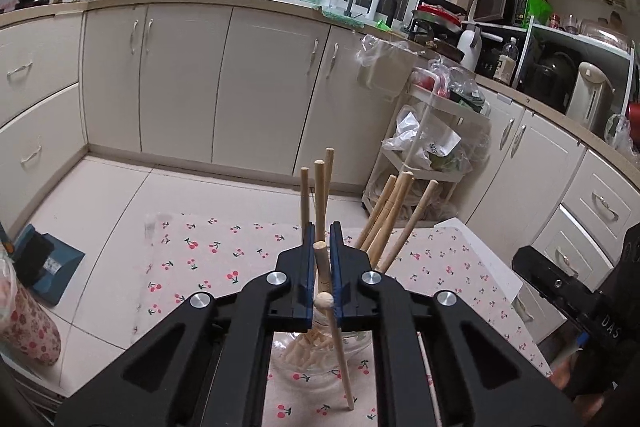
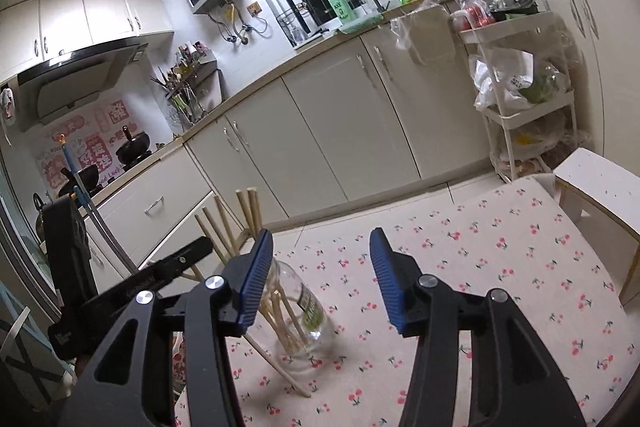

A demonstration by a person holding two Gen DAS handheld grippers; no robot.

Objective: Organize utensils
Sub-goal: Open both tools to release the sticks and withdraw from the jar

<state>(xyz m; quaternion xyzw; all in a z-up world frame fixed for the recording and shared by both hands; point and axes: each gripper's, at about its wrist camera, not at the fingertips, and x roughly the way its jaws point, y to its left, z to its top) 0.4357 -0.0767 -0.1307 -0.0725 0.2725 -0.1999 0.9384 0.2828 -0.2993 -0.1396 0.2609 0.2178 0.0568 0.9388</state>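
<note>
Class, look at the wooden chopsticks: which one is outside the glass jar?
The chopstick leaning against the glass jar, tip on the tablecloth; the others stand inside.

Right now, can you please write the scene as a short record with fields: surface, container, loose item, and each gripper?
surface: cherry-print cloth
container: glass jar, upright, holding several wooden chopsticks
loose item: one chopstick outside the jar, tip on the cloth, leaning
left gripper: shut on the loose chopstick, above the jar
right gripper: open, empty, beside the jar
</note>
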